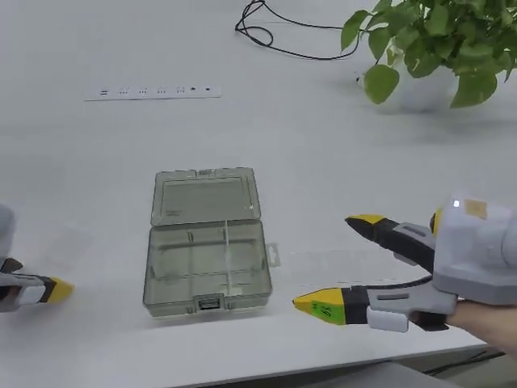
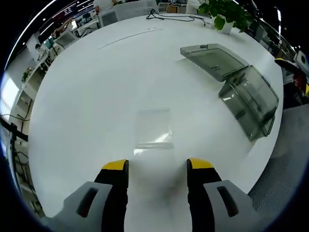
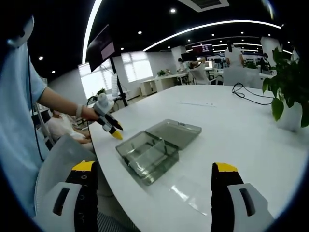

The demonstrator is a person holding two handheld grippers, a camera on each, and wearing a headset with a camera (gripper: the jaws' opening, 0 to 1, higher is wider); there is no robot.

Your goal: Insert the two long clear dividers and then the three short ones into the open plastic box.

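Note:
The open grey plastic box (image 1: 164, 271) lies on the white table with its lid (image 1: 206, 196) folded back. One long clear divider (image 1: 227, 255) stands inside it, running front to back. My right gripper (image 1: 338, 263) hovers open to the right of the box, empty. Ahead of its jaws, clear dividers (image 3: 193, 193) lie flat on the table beside the box (image 3: 147, 154). My left gripper (image 2: 158, 164) is open and empty at the table's left edge (image 1: 48, 288). Just ahead of it lie small clear dividers (image 2: 154, 128). The box (image 2: 248, 99) is farther off to its right.
A potted plant (image 1: 428, 48) stands at the back right, with a black cable (image 1: 275, 32) beside it. A white power strip (image 1: 153, 91) lies at the back left. The table's front edge (image 1: 323, 364) runs just under the right gripper. A small clear piece (image 1: 273, 255) lies against the box's right side.

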